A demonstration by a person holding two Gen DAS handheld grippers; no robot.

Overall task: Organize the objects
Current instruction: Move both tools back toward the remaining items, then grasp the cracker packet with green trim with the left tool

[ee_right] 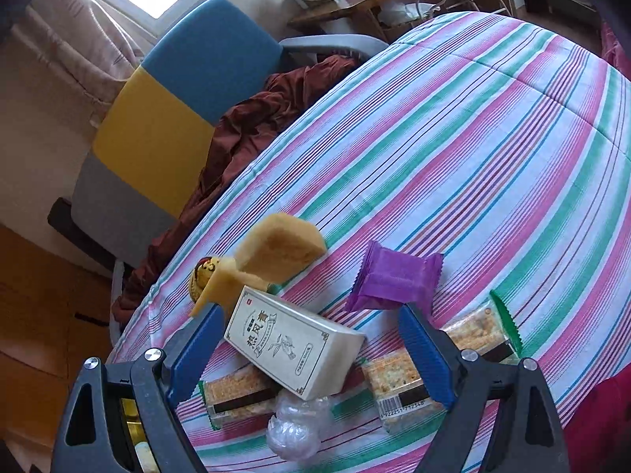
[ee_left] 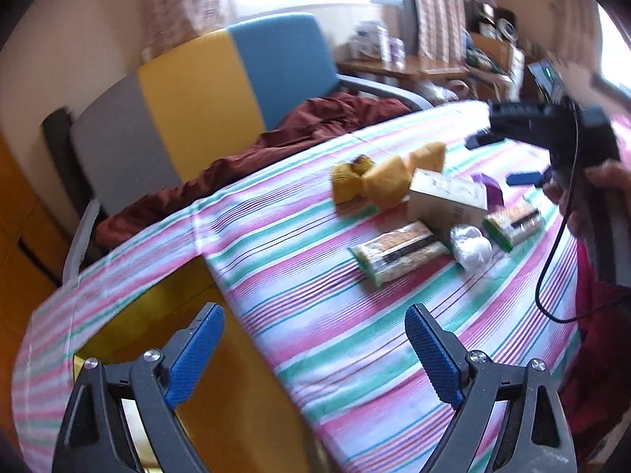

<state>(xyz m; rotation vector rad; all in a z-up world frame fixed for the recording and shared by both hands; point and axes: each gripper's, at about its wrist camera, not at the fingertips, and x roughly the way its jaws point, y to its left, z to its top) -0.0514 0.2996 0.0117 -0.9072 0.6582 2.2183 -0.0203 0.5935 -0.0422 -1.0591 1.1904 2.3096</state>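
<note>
Both tools gape wide and hold nothing: the left tool (ee_left: pixel 315 351) hangs over the striped tabletop (ee_left: pixel 355 335), the right tool (ee_right: pixel 311 351) over a pale box (ee_right: pixel 294 345) lying across snack bars (ee_right: pixel 402 384), purple packet (ee_right: pixel 394 278) at 1 o'clock, sponges (ee_right: pixel 276 250) at 11

Cream box (ee_right: pixel 294 345) hides snack bars (ee_right: pixel 240 394) partly; right gripper (ee_left: pixel 552 134) motion-blurred

Striped cloth-covered table (ee_right: pixel 473 138). Lying on it, clustered: cream printed box (ee_right: pixel 294 345); purple sachet (ee_right: pixel 394 278); two clear-wrapped snack bars (ee_right: pixel 240 394) (ee_right: pixel 398 382); crumpled plastic ball (ee_right: pixel 294 429); yellow foam-like pieces (ee_right: pixel 276 250), blurred.
</note>
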